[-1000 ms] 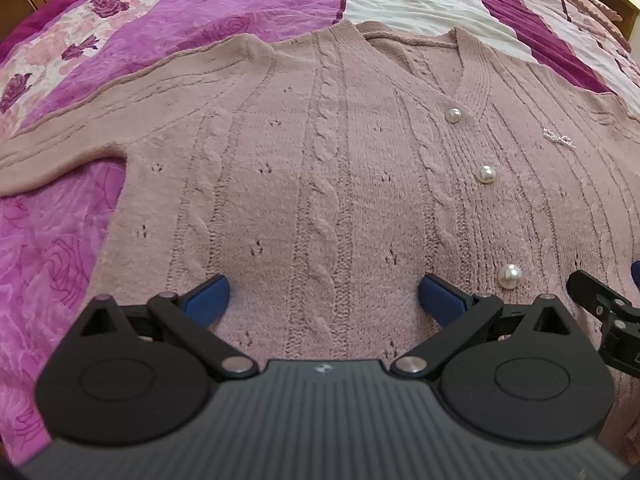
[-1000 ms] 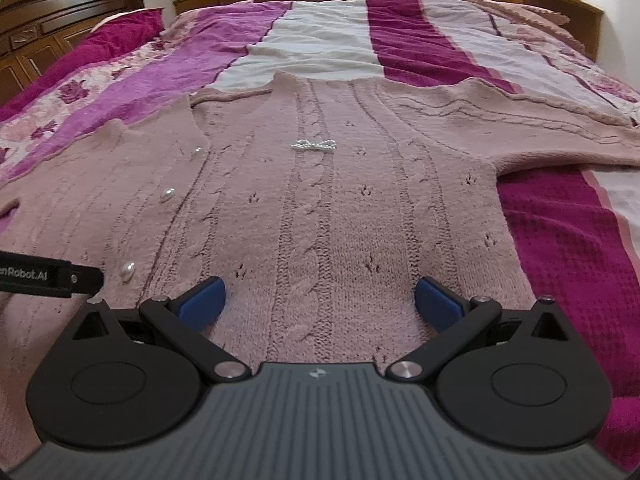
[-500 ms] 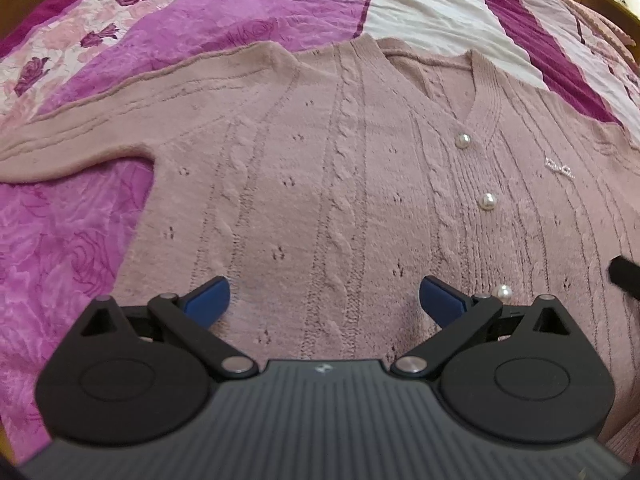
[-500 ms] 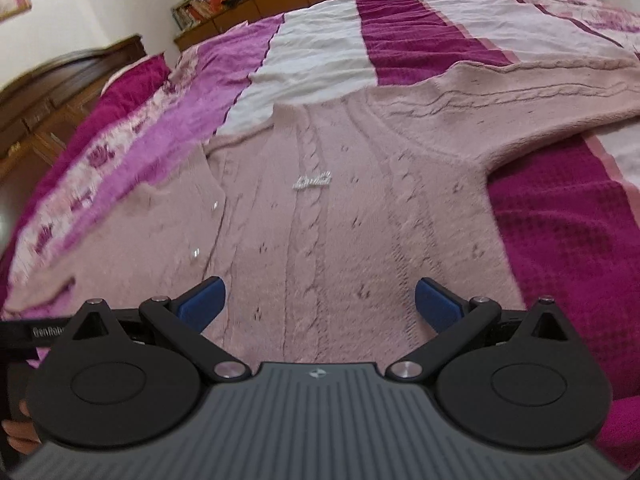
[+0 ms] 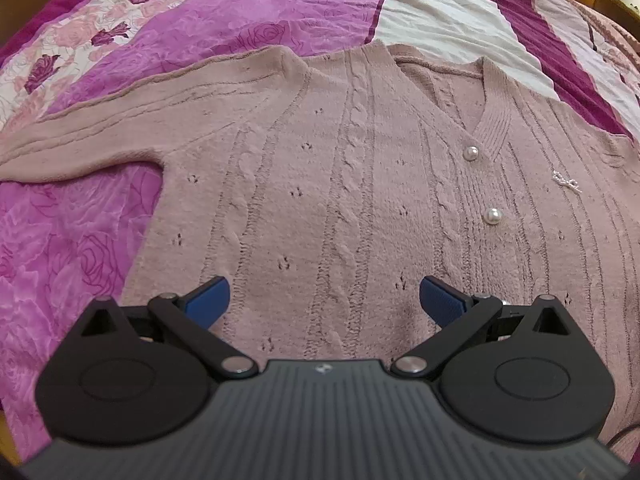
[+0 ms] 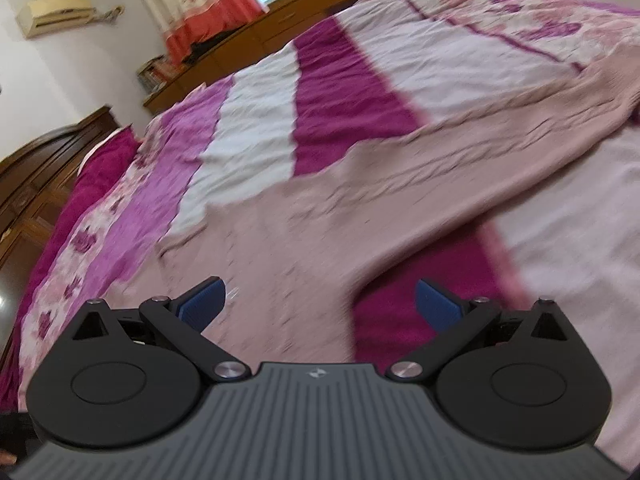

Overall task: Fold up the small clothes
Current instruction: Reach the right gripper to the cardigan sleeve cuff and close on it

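A dusty-pink cable-knit cardigan [image 5: 340, 184] with pearl buttons [image 5: 493, 216] lies flat and face up on the bed, sleeves spread out. Its left sleeve [image 5: 80, 148] runs off to the left. My left gripper [image 5: 322, 300] is open and empty, hovering over the cardigan's lower left front. My right gripper [image 6: 318, 300] is open and empty, tilted, above the cardigan's right side [image 6: 304, 240] near the armpit. The right sleeve [image 6: 500, 136] stretches away to the upper right. The right wrist view is motion-blurred.
The cardigan rests on a bedspread with magenta, pink floral and white stripes [image 5: 432, 12]. A dark wooden headboard [image 6: 44, 168] stands at the left. A low wooden shelf [image 6: 280, 28] with a curtain above it lines the far wall.
My left gripper has drawn back and shifted left, so more of the left sleeve shows. My right gripper has swung right and tilted, now over the right armpit area. Both stay open.
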A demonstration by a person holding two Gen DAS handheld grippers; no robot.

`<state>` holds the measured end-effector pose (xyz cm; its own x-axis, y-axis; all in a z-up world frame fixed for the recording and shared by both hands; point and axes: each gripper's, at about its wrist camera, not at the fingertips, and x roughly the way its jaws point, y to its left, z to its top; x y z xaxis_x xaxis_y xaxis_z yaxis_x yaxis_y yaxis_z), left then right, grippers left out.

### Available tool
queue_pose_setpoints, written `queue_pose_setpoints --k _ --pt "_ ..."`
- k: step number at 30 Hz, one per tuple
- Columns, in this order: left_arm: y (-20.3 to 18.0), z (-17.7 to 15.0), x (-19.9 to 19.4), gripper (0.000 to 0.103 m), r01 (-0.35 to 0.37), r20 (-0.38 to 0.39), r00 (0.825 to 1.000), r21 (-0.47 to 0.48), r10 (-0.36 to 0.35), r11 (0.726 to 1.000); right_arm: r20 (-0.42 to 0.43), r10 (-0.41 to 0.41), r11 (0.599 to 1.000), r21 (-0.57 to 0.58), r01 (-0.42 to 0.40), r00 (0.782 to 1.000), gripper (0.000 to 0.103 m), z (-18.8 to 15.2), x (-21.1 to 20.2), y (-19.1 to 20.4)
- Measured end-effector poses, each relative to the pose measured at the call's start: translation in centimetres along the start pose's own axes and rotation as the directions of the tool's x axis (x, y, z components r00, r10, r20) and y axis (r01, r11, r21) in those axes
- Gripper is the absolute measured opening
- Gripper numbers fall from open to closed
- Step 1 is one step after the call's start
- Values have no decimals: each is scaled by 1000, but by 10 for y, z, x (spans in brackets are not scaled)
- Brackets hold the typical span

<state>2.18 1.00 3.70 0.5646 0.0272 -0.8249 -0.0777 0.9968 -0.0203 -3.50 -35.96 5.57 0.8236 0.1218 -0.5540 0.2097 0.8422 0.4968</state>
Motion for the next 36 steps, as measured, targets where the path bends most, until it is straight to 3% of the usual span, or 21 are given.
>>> queue_pose_setpoints --k 9,17,36 --pt "-11 7 10 103 -25 -24 999 0 25 1000 99 -74 981 184 55 992 103 39 3 -81" --pt "-22 7 24 103 -57 -48 997 32 58 998 115 -168 968 209 142 979 103 63 27 -125" --pt "-23 8 35 103 -79 -73 994 10 80 997 207 -208 960 229 159 956 103 108 81 -167"
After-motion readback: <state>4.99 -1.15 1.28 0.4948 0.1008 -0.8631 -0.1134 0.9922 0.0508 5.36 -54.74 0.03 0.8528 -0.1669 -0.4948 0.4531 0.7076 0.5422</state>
